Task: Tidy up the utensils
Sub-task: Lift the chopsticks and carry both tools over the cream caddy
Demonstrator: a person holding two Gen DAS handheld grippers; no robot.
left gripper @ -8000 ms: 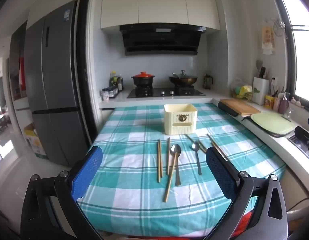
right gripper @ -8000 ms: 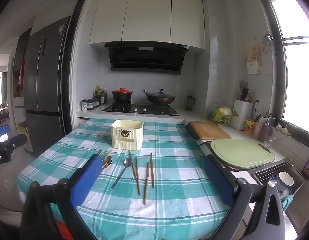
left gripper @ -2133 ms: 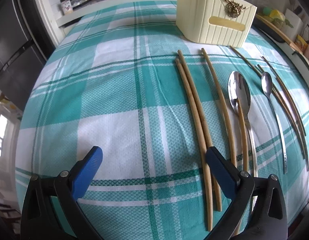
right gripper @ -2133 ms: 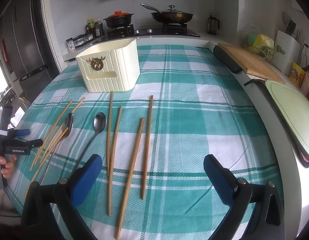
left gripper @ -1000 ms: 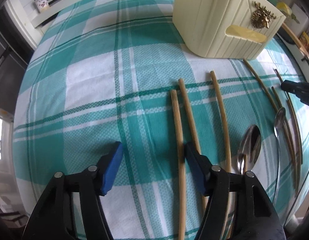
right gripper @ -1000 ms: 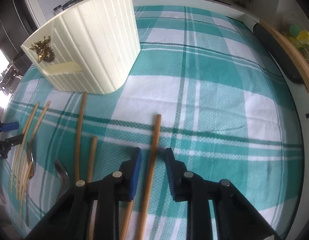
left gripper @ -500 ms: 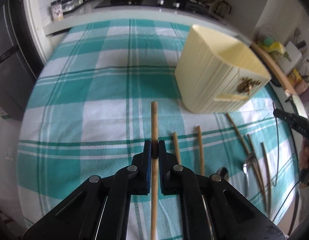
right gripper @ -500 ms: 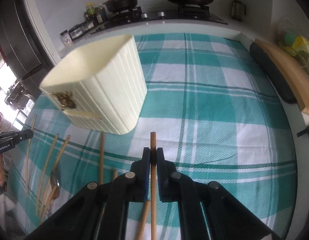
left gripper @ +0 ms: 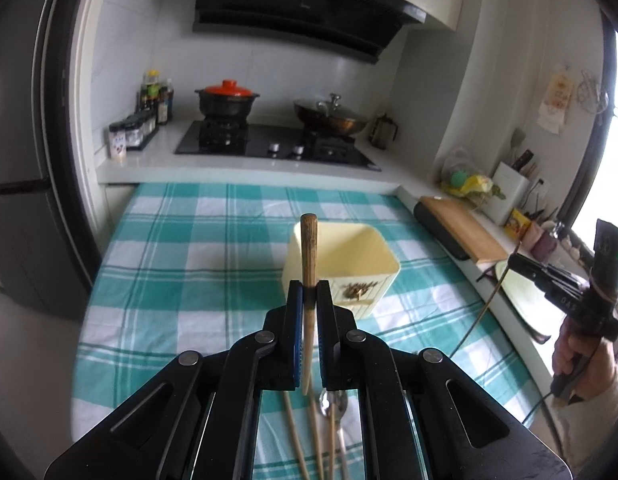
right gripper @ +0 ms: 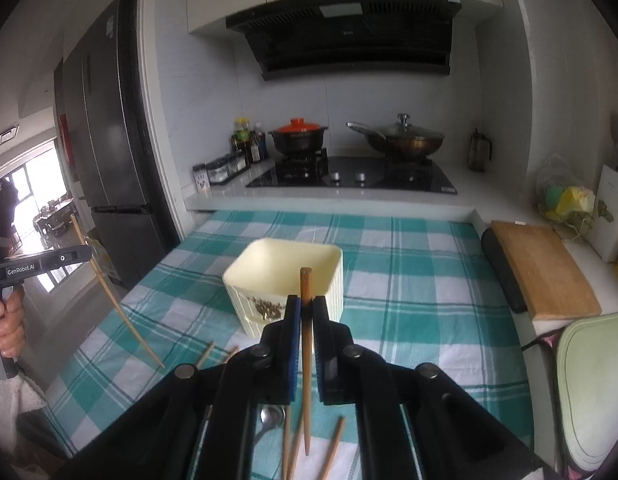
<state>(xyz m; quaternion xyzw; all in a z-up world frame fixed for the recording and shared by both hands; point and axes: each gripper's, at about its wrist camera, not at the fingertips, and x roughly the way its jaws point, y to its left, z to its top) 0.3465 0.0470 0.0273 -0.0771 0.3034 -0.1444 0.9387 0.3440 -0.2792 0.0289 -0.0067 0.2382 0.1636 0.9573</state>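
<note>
My left gripper is shut on a wooden chopstick and holds it in the air, its end pointing up and forward. The cream utensil holder stands open on the checked tablecloth just beyond it. My right gripper is shut on a second chopstick, just short of the same holder. Each view shows the other gripper off to the side with its chopstick hanging down. Loose chopsticks and a spoon lie on the cloth below.
Behind the table, a stove carries a red-lidded pot and a pan. A wooden cutting board and a green board lie on the counter at the right. A dark fridge stands at the left.
Both grippers have risen off the table, each carrying its chopstick. They have tilted up, so the holder's open top and the stove now show ahead.
</note>
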